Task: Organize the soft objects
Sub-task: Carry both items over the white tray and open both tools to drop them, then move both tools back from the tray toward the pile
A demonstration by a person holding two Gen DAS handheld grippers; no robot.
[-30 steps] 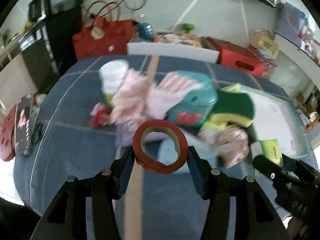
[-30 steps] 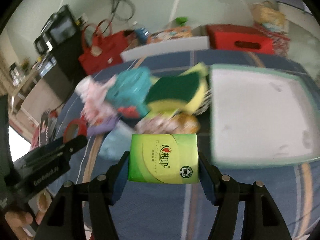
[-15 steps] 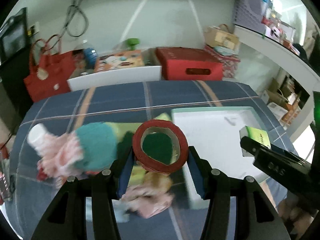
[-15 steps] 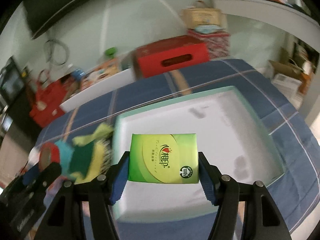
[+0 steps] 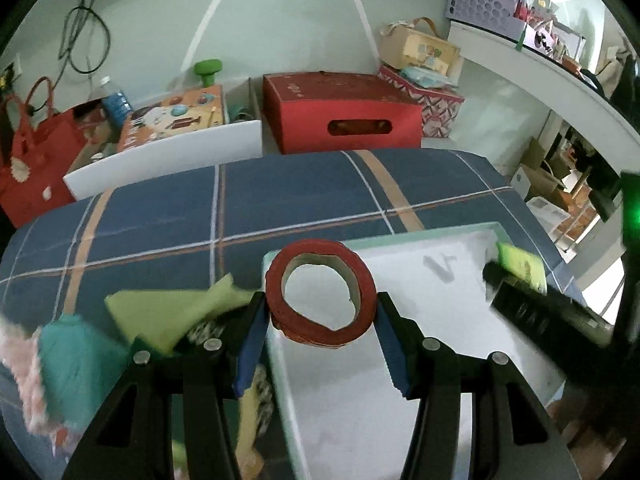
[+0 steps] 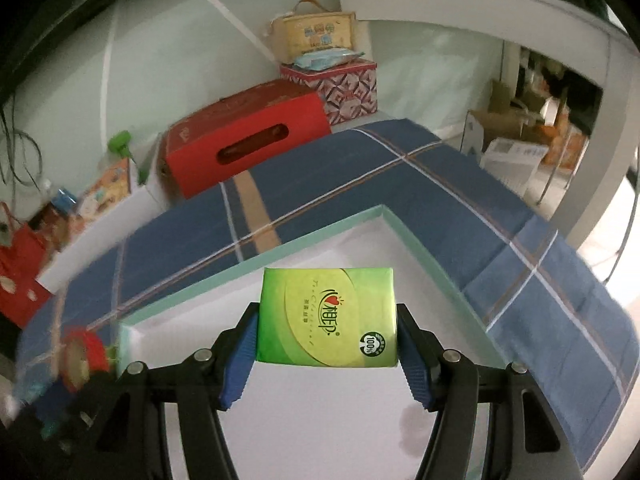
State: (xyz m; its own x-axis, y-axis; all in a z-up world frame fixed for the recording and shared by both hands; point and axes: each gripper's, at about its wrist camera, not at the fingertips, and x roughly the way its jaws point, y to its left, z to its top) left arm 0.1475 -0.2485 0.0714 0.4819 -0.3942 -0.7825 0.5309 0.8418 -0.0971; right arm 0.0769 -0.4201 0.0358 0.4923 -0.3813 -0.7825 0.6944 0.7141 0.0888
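Observation:
My left gripper (image 5: 320,314) is shut on a red roll of tape (image 5: 322,299), held above the near left corner of a white tray with a mint-green rim (image 5: 420,233). My right gripper (image 6: 326,326) is shut on a green tissue pack (image 6: 327,316), hanging over the same tray (image 6: 256,264). From the left wrist view the tissue pack (image 5: 520,265) and the right gripper's black body show at the tray's right side. The right wrist view catches the tape roll (image 6: 82,354) blurred at the lower left. A pile of soft things lies left of the tray: a yellow-green cloth (image 5: 168,312), a teal item (image 5: 76,364), pink fabric (image 5: 18,364).
The tray sits on a blue plaid tablecloth (image 5: 160,224). Behind the table stand a red box with a slot (image 5: 344,114), a white bin (image 5: 168,152), a red bag (image 5: 28,160) and a patterned box (image 5: 424,100). A white shelf (image 5: 540,76) runs along the right.
Both grippers have swung right from over the pile of soft things to above the white tray, each still holding its object. The pile has slid to the left edge of the left wrist view.

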